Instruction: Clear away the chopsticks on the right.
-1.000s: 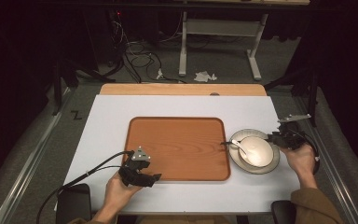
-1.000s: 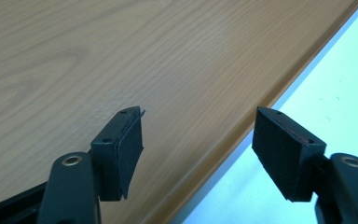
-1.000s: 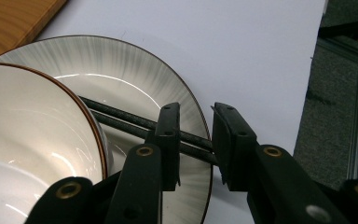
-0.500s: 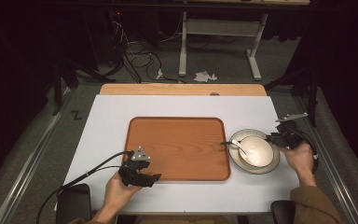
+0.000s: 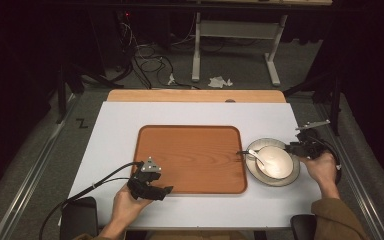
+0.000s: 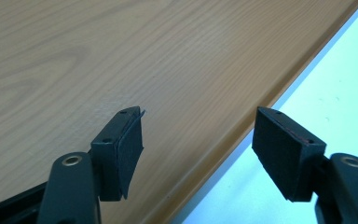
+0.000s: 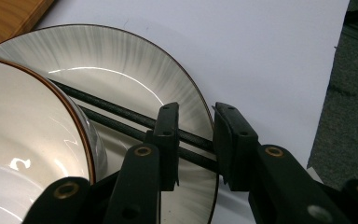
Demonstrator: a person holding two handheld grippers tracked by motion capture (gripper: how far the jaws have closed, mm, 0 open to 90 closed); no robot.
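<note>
Two hand-held grippers were over the white desk [image 5: 115, 130], one in each hand of the person. At the left, the left hand-held gripper [image 5: 152, 190] was at the near left corner of the rectangular brown wooden tray [image 5: 190, 150], which lay in the middle of the desk. In the left gripper view, its jaws stood wide apart with nothing between them: one black pad [image 6: 128, 144] was above the tray wood and the other was above the white surface, with the tray rim between them. A black cable [image 5: 90, 187] went from this gripper toward the near left edge of the desk.

To the right, just beside the tray, a round grey plate with a dark rim [image 5: 252, 172] carried a white bowl with a brown rim [image 5: 275, 161], and a light spoon [image 5: 256, 156] rested in the bowl. Two thin black chopsticks [image 7: 116, 114] lay across the plate beside the bowl. At the far right, the right hand-held gripper [image 7: 196, 140] was over the plate edge. Its jaws were nearly closed around the chopsticks, but I cannot tell if they really pressed them.
</note>
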